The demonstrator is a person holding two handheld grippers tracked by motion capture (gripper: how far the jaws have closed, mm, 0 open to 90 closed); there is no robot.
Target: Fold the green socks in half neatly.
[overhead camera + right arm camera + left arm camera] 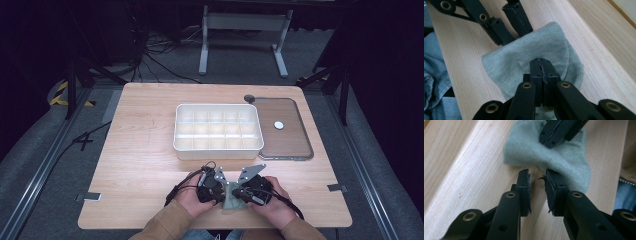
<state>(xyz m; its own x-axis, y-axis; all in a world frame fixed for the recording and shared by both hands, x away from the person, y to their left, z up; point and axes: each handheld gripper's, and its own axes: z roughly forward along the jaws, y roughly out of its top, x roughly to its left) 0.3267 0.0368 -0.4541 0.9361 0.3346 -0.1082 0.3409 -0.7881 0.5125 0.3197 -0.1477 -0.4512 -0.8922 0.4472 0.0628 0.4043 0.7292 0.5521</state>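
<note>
A small grey-green sock lies crumpled on the wooden table near its front edge, between the two hand-held grippers. My right gripper has its jaws pressed together on the sock's middle, where the cloth puckers at their tip. It also appears in the left gripper view, where the right gripper rests on the sock's far part. My left gripper stands open at the sock's edge, bare wood showing between its jaws. In the right gripper view the left gripper touches the sock's far rim.
A white compartment tray stands mid-table, beyond the hands. Right of it lies a flat transparent lid with a small white disc on it. The table's front edge and the person's jeans are right by the sock.
</note>
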